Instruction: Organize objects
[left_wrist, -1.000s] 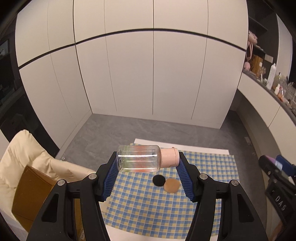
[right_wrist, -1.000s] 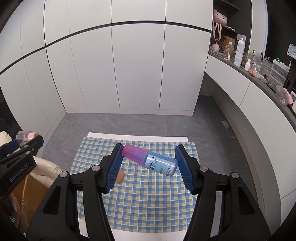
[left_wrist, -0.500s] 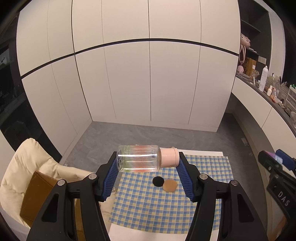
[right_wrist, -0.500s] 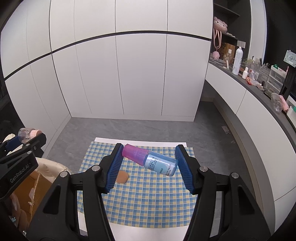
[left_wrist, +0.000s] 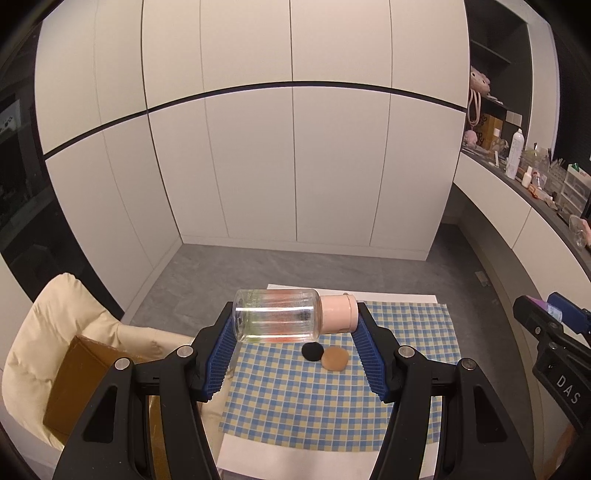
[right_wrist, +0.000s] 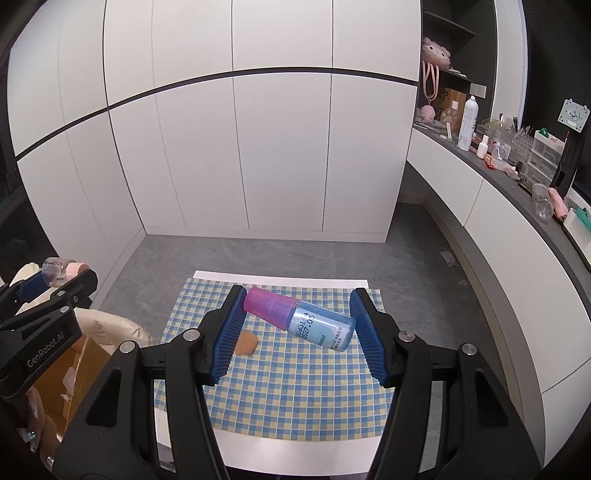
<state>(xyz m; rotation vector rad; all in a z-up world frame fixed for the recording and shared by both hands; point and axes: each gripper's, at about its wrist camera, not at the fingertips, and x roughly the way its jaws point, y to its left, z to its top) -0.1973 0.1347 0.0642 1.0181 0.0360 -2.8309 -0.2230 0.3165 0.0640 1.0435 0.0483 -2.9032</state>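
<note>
My left gripper (left_wrist: 295, 325) is shut on a clear bottle with a pale pink cap (left_wrist: 280, 319), held sideways high above the table. My right gripper (right_wrist: 297, 319) is shut on a blue bottle with a magenta cap (right_wrist: 314, 326), also held sideways and tilted. Below, a black round puff (left_wrist: 312, 350) and a tan round puff (left_wrist: 334, 358) lie side by side on a blue-and-yellow checked cloth (left_wrist: 332, 398). The tan puff also shows in the right wrist view (right_wrist: 245, 342). Each gripper shows at the edge of the other's view.
The cloth lies on a white table (right_wrist: 295, 446). A cream cushioned chair (left_wrist: 44, 339) with a brown cardboard box (left_wrist: 77, 384) stands to the left. A cluttered counter (right_wrist: 498, 158) runs along the right. White cabinet doors stand behind.
Both grippers have risen and drawn back with their bottles; the cloth and puffs look smaller and lower in view. The grips are unchanged.
</note>
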